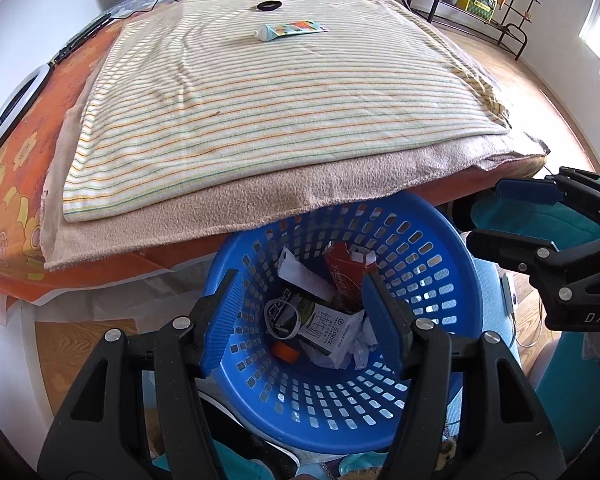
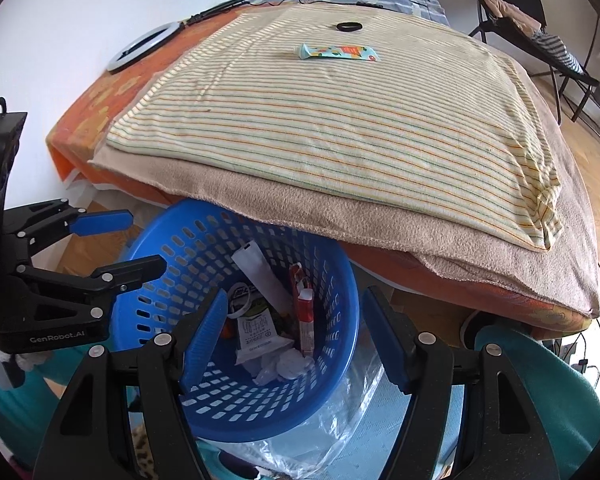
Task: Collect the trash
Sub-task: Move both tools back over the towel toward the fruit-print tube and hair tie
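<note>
A blue perforated basket [image 1: 440,276] [image 2: 332,280] stands on the floor at the bed's near edge. It holds several pieces of trash: a red carton [image 1: 342,276] [image 2: 306,320], a white carton [image 1: 328,330] [image 2: 256,330], crumpled paper. On the striped cloth [image 1: 260,112] [image 2: 340,128] lie a colourful tube [image 1: 290,30] [image 2: 338,53] and a black ring [image 1: 269,5] [image 2: 349,26]. My left gripper [image 1: 300,316] [image 2: 136,240] hangs open and empty over the basket. My right gripper [image 2: 296,340] [image 1: 496,216] is open and empty beside it.
The bed has an orange floral sheet [image 1: 16,184] and a tan blanket [image 1: 340,184] overhanging the basket. A white ring light [image 1: 16,108] [image 2: 144,46] lies at the bed's left edge. A clear plastic bag [image 2: 332,412] lies by the basket. A black rack [image 1: 480,4] stands far right.
</note>
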The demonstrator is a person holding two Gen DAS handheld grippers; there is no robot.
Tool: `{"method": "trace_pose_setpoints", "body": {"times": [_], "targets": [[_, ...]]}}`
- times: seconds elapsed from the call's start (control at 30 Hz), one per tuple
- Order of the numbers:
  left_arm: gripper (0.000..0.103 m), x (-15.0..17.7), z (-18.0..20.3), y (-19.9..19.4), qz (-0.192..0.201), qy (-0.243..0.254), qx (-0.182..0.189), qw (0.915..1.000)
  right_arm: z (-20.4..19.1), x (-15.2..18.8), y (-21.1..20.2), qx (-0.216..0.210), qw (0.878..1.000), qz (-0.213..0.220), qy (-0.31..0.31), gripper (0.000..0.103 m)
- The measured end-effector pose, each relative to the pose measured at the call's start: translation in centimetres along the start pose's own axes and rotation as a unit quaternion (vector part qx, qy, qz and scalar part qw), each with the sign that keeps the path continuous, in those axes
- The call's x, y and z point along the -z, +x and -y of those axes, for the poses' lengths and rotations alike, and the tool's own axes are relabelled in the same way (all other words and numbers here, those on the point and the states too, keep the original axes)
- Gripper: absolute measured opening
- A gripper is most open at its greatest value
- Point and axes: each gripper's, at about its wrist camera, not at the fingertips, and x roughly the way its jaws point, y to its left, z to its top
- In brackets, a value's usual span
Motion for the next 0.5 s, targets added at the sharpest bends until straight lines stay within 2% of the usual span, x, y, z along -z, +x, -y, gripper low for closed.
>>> {"method": "trace_pose_setpoints", "body": {"times": [0.13,0.37,0.5], "targets": [[0.063,-2.2,-0.6,-0.9,0.016,-0.007,0.007,0.9998,0.8,-1.0,-0.7,0.011,1.000,0.021,0.006,0.069],[0.063,-7.0,-1.4,-1.8,0.046,0.013,0.000,0.9988,3.3,-4.1,-2.1,0.013,0.998,0.067,0.017,0.069],[0.063,-10.4,-1.6,-1.4,0.054,0.026,0.016,0.9981,4.8,-6.2,-2.8,0.021,0.996,0.085,0.023,0.069]]}}
